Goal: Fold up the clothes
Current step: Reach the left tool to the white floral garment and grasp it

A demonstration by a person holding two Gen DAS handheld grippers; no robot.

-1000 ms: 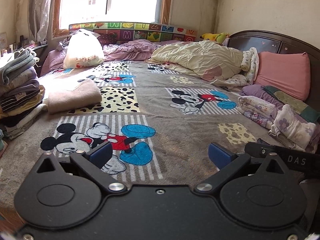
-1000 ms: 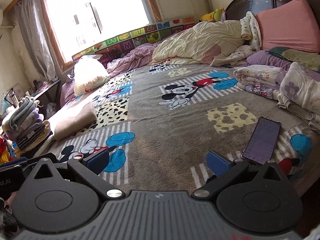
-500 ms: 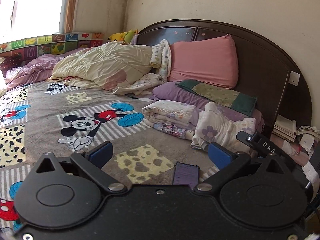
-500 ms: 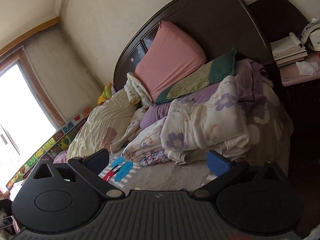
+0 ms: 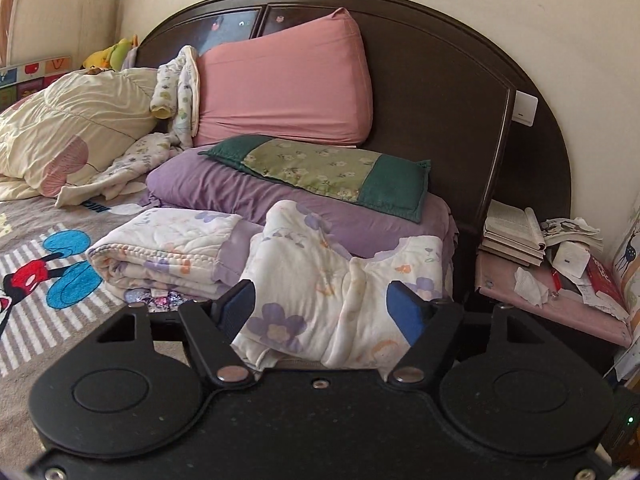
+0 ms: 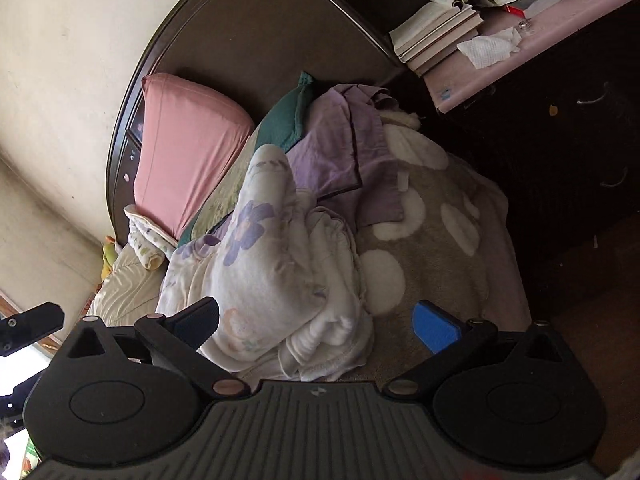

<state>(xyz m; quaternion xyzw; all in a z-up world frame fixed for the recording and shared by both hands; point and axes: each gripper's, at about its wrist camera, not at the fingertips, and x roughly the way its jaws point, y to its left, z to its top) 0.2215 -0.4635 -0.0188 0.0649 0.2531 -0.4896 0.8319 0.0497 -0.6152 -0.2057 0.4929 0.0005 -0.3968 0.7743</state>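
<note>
**A:** Your target is the crumpled floral garment (image 5: 340,292), white with purple flowers, heaped at the head end of the bed just in front of the purple pillow (image 5: 280,204). It lies dead ahead of both tools, bunched up, and I can't make out a clear long axis.

**B:** Which one is nearer?

**A:** Your left gripper (image 5: 322,312) has cloth filling the gap between its wide-spread fingers; whether the pads touch it I can't tell. Your right gripper (image 6: 316,326) is also spread, and the garment (image 6: 276,280) sits toward its left finger, with bare spotted blanket (image 6: 436,248) in front of the blue pad. Left looks closer to me.

**B:** Anything holding other items?

**A:** No basket or bin. Beside the heap, to its left, is a folded floral quilt (image 5: 168,252). The pink nightstand (image 5: 560,300) to the right carries books and papers.
</note>
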